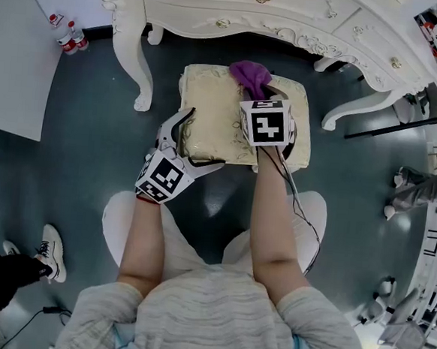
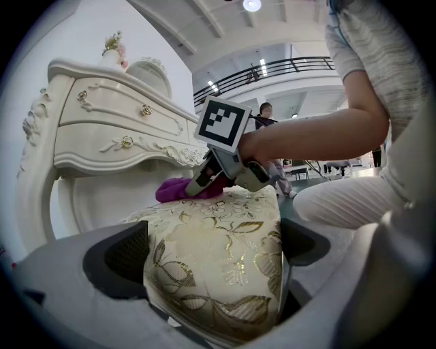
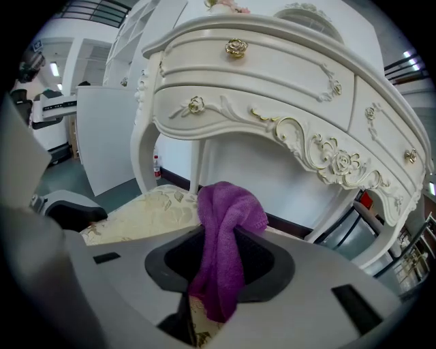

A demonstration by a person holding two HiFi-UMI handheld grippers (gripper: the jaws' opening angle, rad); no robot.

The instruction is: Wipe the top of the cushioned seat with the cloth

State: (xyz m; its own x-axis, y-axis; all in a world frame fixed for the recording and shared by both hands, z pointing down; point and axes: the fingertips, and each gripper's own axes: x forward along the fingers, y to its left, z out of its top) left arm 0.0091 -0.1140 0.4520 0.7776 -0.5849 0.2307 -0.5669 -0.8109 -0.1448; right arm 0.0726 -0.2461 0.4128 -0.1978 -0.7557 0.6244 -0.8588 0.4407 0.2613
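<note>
The cushioned seat (image 1: 212, 113) is cream with a gold leaf pattern and stands in front of a white dressing table. My left gripper (image 1: 185, 141) is shut on its near left corner; the cushion (image 2: 218, 259) fills the gap between both jaws. My right gripper (image 1: 258, 96) is over the far right part of the seat, shut on a purple cloth (image 1: 250, 75). In the right gripper view the cloth (image 3: 225, 252) hangs bunched between the jaws, resting on the seat (image 3: 143, 215). In the left gripper view the cloth (image 2: 176, 189) lies on the seat's far edge under the right gripper (image 2: 204, 183).
The dressing table (image 1: 291, 17) overhangs the seat's far edge, with carved legs at left (image 1: 130, 50) and right (image 1: 352, 105). Bottles (image 1: 67, 36) stand by a white panel (image 1: 17, 49). A bystander's shoe (image 1: 50, 251) is at lower left. Equipment (image 1: 421, 190) crowds the right.
</note>
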